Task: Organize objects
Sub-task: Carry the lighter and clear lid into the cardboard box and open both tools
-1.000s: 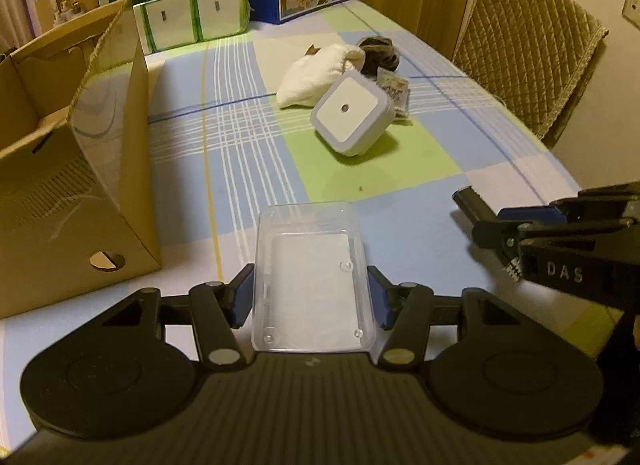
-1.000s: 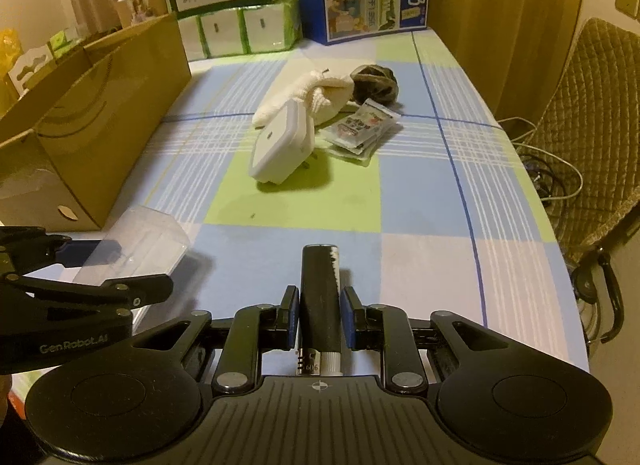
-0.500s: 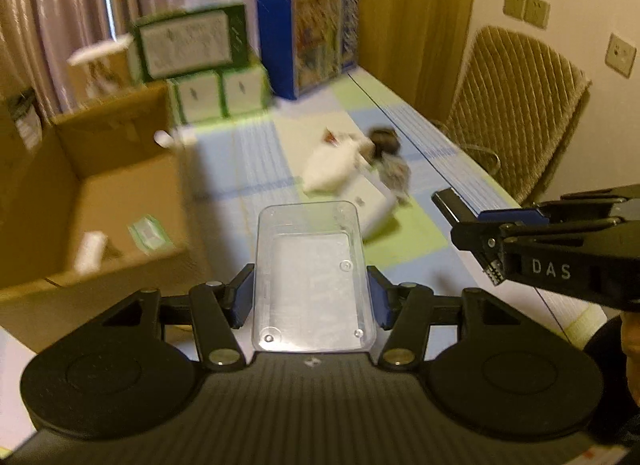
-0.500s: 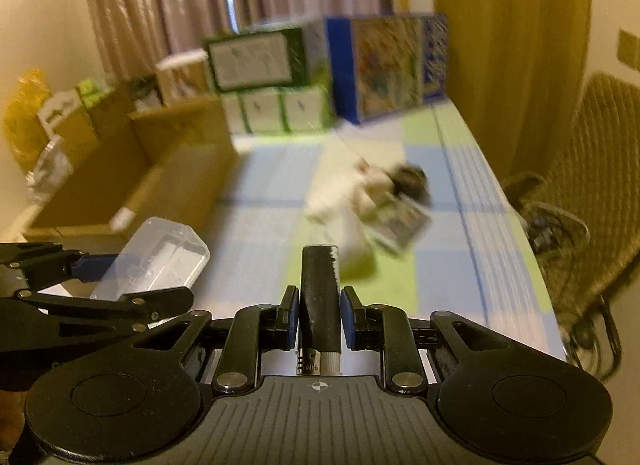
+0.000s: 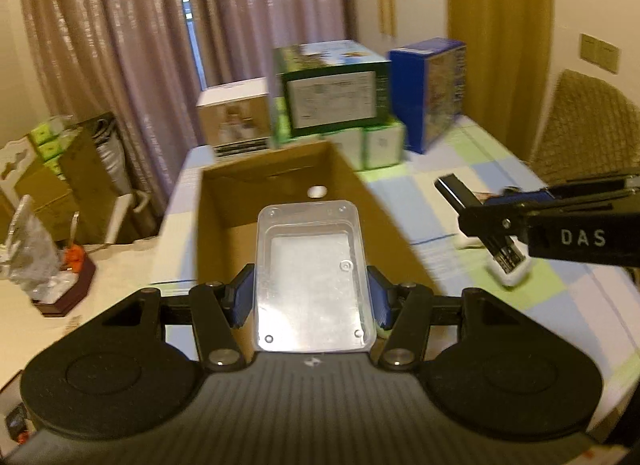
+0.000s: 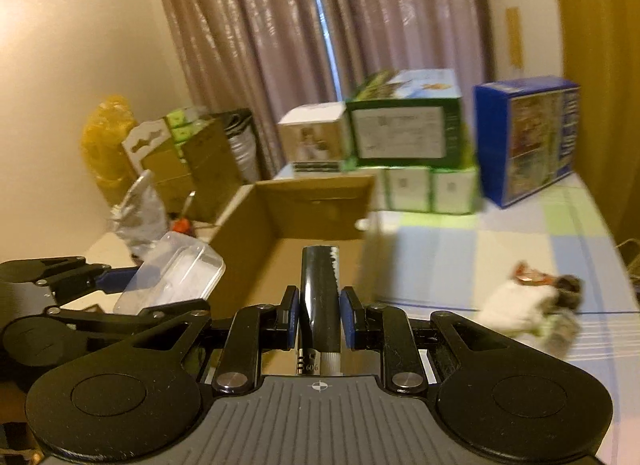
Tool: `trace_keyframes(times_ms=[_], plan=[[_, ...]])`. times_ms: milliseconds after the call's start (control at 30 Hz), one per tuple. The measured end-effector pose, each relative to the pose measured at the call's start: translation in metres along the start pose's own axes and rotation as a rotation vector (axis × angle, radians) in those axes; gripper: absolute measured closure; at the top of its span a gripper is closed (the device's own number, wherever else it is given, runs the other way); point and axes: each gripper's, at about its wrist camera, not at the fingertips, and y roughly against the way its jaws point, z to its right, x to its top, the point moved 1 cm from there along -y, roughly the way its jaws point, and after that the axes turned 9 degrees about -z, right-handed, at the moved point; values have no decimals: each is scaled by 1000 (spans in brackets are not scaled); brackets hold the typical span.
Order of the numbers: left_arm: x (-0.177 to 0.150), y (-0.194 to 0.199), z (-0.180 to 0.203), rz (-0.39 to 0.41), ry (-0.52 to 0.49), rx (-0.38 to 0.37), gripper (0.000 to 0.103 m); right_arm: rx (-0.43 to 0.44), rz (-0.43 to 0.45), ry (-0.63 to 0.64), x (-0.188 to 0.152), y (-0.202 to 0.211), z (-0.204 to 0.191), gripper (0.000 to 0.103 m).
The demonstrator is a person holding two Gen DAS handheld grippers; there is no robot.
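Note:
My left gripper [image 5: 311,293] is shut on a clear plastic box [image 5: 312,273], held in the air in front of an open cardboard carton [image 5: 384,221]. From the right wrist view the same clear plastic box [image 6: 172,277] shows at the left in that gripper. My right gripper [image 6: 320,311] is shut on a black stick-shaped object [image 6: 320,293], pointed at the carton [image 6: 256,225]. In the left wrist view the right gripper [image 5: 480,221] and the black object [image 5: 454,189] hang at the right, above the table.
Green, white and blue boxes [image 5: 336,105] are stacked behind the carton. A white cloth [image 6: 516,305] and small packets lie on the checked tablecloth [image 6: 440,253] at the right. A padded chair [image 5: 588,125] stands past the table's right edge. Clutter [image 5: 36,257] sits left.
Both grippers have lifted and swung left with their loads, from low over the tablecloth to facing the carton's open top. Neither grip has changed.

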Motion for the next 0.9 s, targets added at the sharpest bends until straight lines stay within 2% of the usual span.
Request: trace_keyframes(times_ms=[200, 333, 500, 600, 900], plan=[[1, -21, -30, -18, 1, 25, 51, 32, -29, -17, 8, -32, -15, 84], [-4, -35, -39, -37, 20, 9, 51, 26, -47, -19, 8, -48, -16, 84], [-3, -53, -44, -43, 40, -50, 50, 45, -48, -48, 10, -66, -10, 84], [-5, -57, -46, -44, 46, -32, 44, 57, -30, -100, 13, -72, -1, 68], [-17, -44, -58, -39, 105, -28, 44, 27, 7, -154, 6, -50, 18, 64]])
